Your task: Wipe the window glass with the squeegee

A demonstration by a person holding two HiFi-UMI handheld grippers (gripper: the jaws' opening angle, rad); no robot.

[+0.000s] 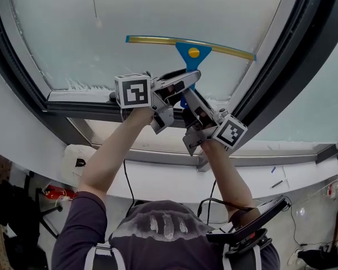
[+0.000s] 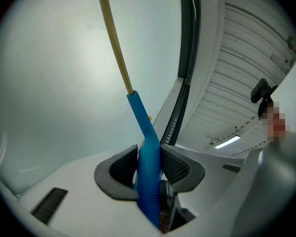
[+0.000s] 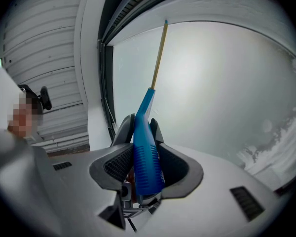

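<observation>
A blue squeegee (image 1: 191, 52) with a yellow-edged blade rests its blade against the frosted window glass (image 1: 146, 21), roughly level, in the lower half of the pane. Both grippers clamp its blue handle from below. My left gripper (image 1: 186, 83) is shut on the handle, which shows between the pads in the left gripper view, squeegee (image 2: 147, 152). My right gripper (image 1: 187, 97) is shut on the ribbed lower end of the squeegee (image 3: 145, 157). In the gripper views the blade runs edge-on up the glass (image 2: 64, 73), and across the glass (image 3: 212, 83).
A dark window frame (image 1: 84, 111) runs under the pane, with another dark upright (image 1: 287, 55) at the right. Soapy residue (image 1: 79, 85) clings along the pane's lower edge. A white sill (image 1: 158, 179) lies below the frame. A slatted white ceiling (image 2: 246, 83) shows beside the window.
</observation>
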